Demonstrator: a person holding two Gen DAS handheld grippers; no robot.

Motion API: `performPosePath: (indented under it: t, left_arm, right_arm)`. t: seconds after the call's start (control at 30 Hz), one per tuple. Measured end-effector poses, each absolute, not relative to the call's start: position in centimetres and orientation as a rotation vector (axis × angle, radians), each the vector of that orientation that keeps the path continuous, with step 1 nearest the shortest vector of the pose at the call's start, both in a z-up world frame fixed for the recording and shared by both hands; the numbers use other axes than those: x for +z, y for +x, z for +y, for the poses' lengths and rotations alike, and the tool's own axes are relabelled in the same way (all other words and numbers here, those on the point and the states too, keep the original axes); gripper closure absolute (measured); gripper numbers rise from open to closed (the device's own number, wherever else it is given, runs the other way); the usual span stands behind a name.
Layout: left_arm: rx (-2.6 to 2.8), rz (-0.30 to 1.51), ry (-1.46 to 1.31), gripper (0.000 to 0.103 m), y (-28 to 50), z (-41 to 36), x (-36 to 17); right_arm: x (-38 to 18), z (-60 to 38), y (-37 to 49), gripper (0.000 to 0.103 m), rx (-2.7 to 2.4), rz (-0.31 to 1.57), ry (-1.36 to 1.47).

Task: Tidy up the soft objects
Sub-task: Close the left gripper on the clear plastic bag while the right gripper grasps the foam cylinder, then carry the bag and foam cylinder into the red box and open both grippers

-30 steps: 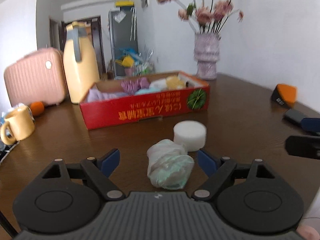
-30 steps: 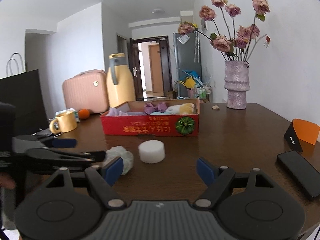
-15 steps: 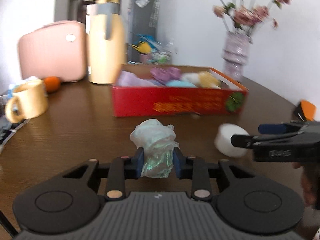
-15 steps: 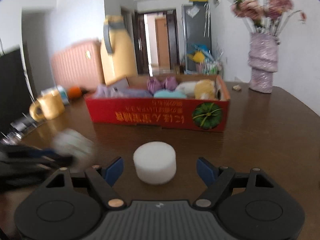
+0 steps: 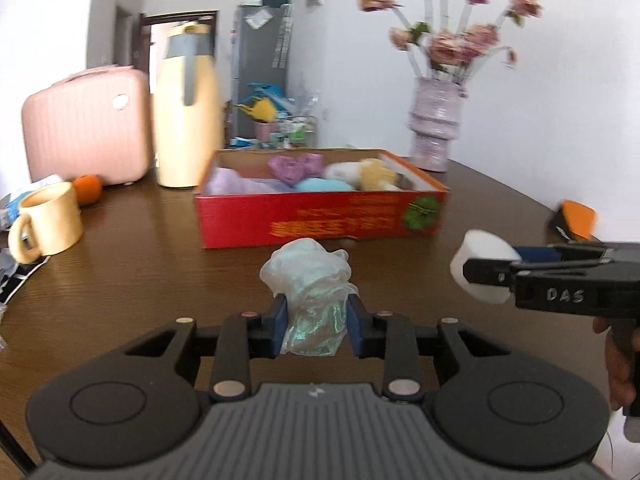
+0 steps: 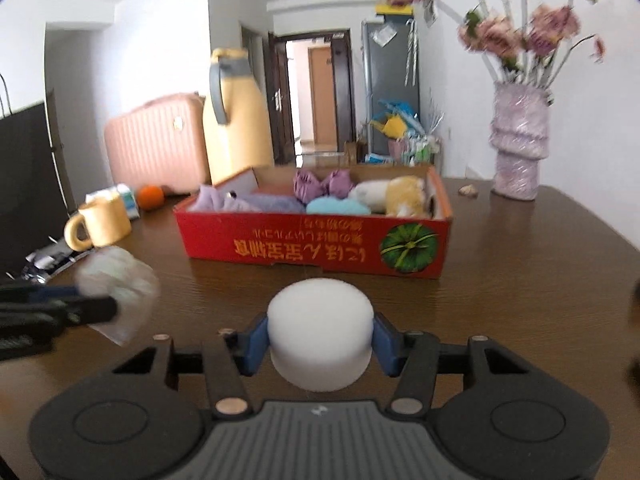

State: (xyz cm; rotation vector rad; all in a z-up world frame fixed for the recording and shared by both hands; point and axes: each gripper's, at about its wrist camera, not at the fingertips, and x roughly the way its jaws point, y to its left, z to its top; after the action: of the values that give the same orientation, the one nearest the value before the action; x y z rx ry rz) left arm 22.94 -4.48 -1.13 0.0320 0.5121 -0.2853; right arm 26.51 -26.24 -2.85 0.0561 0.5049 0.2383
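My left gripper (image 5: 316, 326) pinches the crumpled translucent bag (image 5: 310, 292); my right gripper (image 6: 320, 340) clamps the white foam puck (image 6: 320, 340). Both hang over the dark wooden table (image 5: 140, 248), before the red box (image 5: 320, 220) of soft toys.

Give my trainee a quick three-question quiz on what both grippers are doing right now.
1. True or false: the left gripper is shut on the crumpled bag.
2. What does the right gripper hold? A) mug B) white sponge C) orange
3. Fill in: the soft things already sorted lie in the red ____.

Key
1. True. Its jaws pinch the bag's lower part.
2. B. The white sponge sits between its jaws; the mug and orange stand on the table.
3. box.
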Motion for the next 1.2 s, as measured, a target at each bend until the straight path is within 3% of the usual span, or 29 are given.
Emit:
performPosePath:
  t: [0.3,0.5,0.7,0.8,1.0,1.2]
  left_arm:
    - [-0.383,0.46,0.043,0.072,18.5,-7.2,0.8]
    - [-0.431,0.441,0.022,0.072,21.2,-7.9,3.1]
    - [-0.47,0.491,-0.037,0.072,32.8,-9.8,8.2]
    - [-0.439,0.566,-0.049,0.072,39.9,-11.4,8.8]
    - [-0.405,0.788,-0.123,0.072,51.1,-14.2,5.3]
    - [-0.376,0.88,-0.133,0.068,54.5,-15.0,1.3]
  right_arm:
    - [-0.6,-28.3,18.5,0.049,0.235,0.442,0.065]
    - [0.0,-29.3,18.1,0.049,0.247,0.417,0.09]
    - [4.0,-30.3,25.7,0.048,0.298,0.372,0.056]
    - [5.8,-31.4,33.2,0.048,0.297,0.45,0.083]
    - [5.7,-31.1,46.7,0.048,0.262,0.702,0.026]
    - [2.5,-29.0,53.1,0.047,0.251,0.903,-0.105]
